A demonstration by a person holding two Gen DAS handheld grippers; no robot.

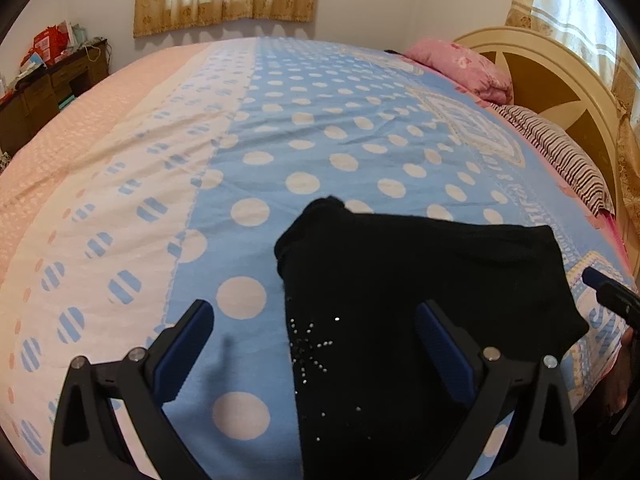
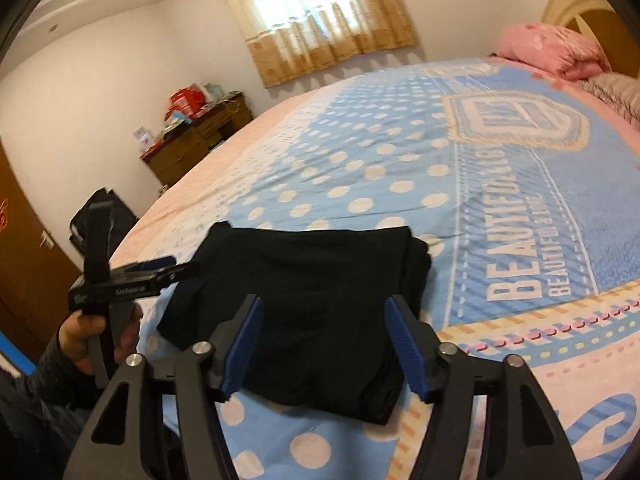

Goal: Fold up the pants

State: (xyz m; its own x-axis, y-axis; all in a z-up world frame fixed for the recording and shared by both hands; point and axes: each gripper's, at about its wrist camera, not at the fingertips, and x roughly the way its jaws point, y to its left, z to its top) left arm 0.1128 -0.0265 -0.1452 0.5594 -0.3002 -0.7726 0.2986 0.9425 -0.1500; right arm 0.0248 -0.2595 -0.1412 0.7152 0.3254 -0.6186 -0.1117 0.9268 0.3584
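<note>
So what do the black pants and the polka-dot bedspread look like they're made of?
Black pants: a soft matte knit, possibly cotton jersey; they fold limply with no sheen, and small shiny studs decorate one panel. Bedspread: thin printed woven cloth, likely cotton or a blend; it lies flat with fine creases and a dull surface.

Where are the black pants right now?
The black pants lie folded in a compact bundle on the polka-dot bedspread near the bed's front edge, just left of its printed lettering in the right wrist view and ahead of both open grippers, held by neither.
</note>
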